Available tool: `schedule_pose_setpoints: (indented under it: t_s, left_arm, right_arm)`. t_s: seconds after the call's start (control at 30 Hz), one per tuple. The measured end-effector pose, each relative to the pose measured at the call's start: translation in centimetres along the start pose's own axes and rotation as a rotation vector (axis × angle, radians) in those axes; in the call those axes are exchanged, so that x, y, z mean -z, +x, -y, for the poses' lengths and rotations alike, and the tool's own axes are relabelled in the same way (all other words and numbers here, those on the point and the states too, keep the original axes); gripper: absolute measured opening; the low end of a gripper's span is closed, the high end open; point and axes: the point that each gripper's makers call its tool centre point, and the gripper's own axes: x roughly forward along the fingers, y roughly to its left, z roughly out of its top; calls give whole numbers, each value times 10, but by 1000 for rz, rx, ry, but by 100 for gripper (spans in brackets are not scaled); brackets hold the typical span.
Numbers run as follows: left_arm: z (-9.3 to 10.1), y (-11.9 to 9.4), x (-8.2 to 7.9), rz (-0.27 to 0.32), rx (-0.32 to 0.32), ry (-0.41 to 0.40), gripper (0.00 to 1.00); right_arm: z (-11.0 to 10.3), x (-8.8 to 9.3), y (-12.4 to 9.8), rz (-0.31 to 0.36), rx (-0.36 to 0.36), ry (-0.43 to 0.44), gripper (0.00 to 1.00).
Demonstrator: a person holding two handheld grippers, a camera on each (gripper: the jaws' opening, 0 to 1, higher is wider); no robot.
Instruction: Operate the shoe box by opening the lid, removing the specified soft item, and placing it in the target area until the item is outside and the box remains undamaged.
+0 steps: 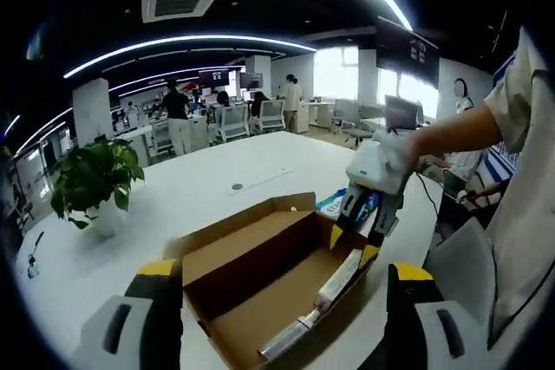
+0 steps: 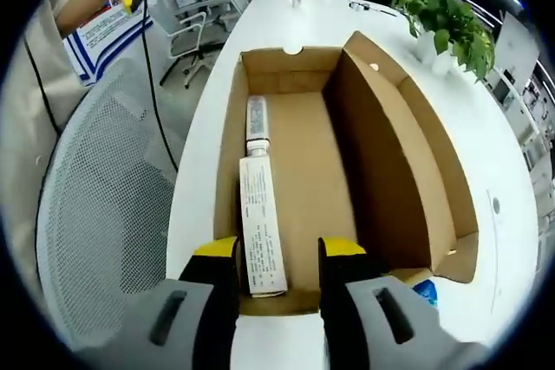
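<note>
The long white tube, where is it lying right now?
In the right gripper view, the white tube lies lengthwise inside the open shoe box, along its left wall on the chair side, its near end between the right gripper tips.

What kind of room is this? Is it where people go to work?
Most likely yes, an open-plan office. Rows of desks with office chairs stand at the back, where people are working. A long white table holds a potted plant and the open shoe box, and a mesh chair sits beside it.
</note>
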Motion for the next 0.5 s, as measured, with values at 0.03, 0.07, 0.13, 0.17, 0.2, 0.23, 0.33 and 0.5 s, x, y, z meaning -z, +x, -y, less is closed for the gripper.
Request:
schedule_pose_setpoints:
  t_s: [0.03,0.07,0.13,0.17,0.2,0.23,0.33,0.5]
  left_arm:
    - [0,-1,1,0,-3,-1,100]
    - [-1,-1,2,0,-7,-4,100]
    - [-1,-3,4,0,-13,-13,100]
    - [-1,-3,5,0,-13,-15,100]
    - [-1,-3,7,-3,-17,-21,100]
    - [-1,-3,9,-7,-18,-22,100]
    - [-1,-2,13,-13,-19,-25,100]
    - [1,-3,16,-18,-19,-25,100]
  right_arm:
    - [0,1,2,-9,-3,-2,27]
    - [-5,-1,2,1,-31,9,25]
    - [-4,-3,2,5,-22,11,23]
    - [-4,-4,2,5,-27,14,23]
    - [-5,-4,3,6,-29,18,22]
    - [-5,-5,2,5,-30,17,22]
    - [-6,-6,3,11,-34,19,22]
    - [-8,-6,5,6,-44,18,21]
